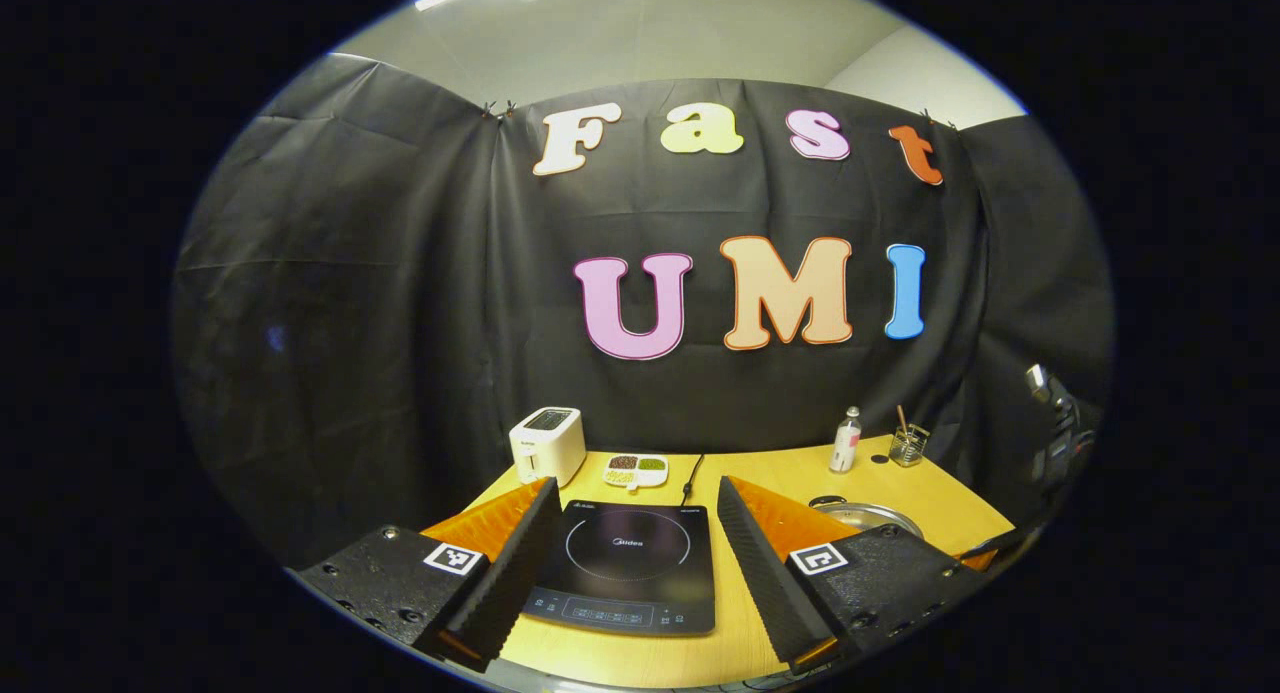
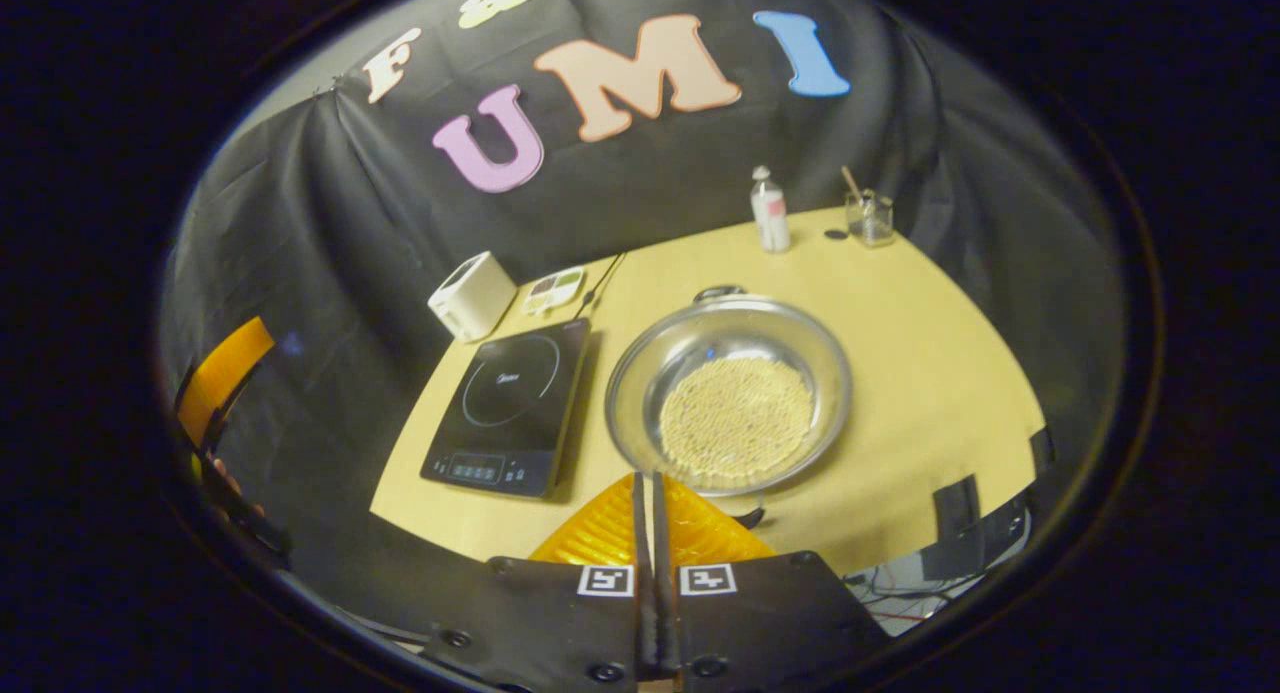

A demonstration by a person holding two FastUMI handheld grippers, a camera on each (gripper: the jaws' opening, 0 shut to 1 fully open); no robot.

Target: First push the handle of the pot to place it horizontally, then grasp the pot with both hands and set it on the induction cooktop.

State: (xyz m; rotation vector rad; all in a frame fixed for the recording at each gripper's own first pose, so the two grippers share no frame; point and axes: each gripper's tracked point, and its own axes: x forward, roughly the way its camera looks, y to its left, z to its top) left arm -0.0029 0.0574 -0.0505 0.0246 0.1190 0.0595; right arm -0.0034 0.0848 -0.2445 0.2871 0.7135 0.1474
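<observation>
1. The worktop (image 2: 900,353) is a yellow board set against the black cloth wall and carries everything else.
2. The pot (image 2: 728,393) is a wide steel bowl-shaped vessel standing on the worktop just right of the cooktop, apart from it; a layer of pale grains covers its bottom. One small handle (image 2: 718,293) shows at its far rim. In the left gripper view only its rim (image 1: 868,514) peeks out behind the right finger.
3. The cooktop (image 2: 508,403) is a flat black slab with a ring on top and controls along its near edge, lying bare.
4. The left gripper (image 1: 635,538) hovers low before the cooktop, its fingers spread wide with the cooktop seen between them, holding nothing.
5. The right gripper (image 2: 648,503) hangs above the pot's near rim, fingers pressed together with nothing between them.
6. A white toaster (image 2: 472,295) stands at the far left corner.
7. A small dish (image 2: 555,288) with divided fillings lies beside it.
8. A bottle (image 2: 769,211) and a glass (image 2: 869,218) stand at the far edge.
</observation>
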